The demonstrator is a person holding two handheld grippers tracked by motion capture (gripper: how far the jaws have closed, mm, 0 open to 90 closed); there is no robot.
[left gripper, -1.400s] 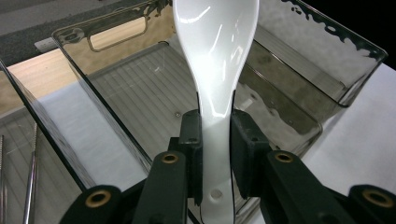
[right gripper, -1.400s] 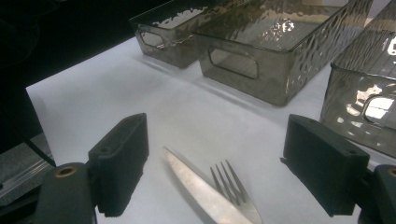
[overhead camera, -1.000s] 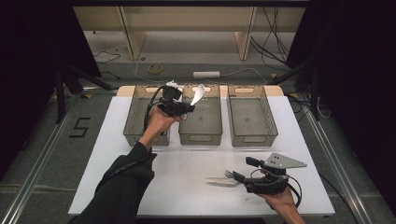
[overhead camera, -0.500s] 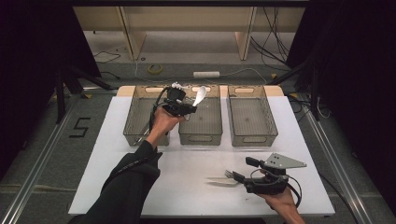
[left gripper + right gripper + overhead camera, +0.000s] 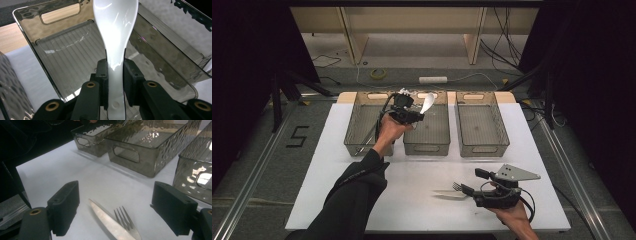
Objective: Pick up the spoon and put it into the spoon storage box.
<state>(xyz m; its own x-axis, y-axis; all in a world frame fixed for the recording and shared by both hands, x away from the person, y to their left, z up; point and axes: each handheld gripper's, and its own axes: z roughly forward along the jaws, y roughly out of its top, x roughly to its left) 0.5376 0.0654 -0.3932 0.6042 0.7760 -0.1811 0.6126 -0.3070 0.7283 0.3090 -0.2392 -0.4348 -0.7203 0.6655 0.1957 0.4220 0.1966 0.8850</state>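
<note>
A white table (image 5: 337, 200) carries three clear plastic bins in a row along its far half: a left bin (image 5: 359, 127), a middle bin (image 5: 432, 135) and a right bin (image 5: 482, 127). Their ribbed floors appear bare where they can be seen, though the left gripper and the person's forearm (image 5: 357, 185) cover part of the left bin. The left gripper (image 5: 419, 114) is held above the gap between the left and middle bins, its jaws clamped on the handle of a white spoon (image 5: 115, 32). The spoon's bowl points to the far side over the middle bin; its tip is cut off at the top of the left gripper view. The right gripper (image 5: 468, 190) rests low at the near right of the table, jaws spread wide. Between them lie a knife (image 5: 110, 222) and a fork (image 5: 126, 220) on the table, the knife overlapping the fork. Their handles are cut off at the bottom edge of the right gripper view.
</note>
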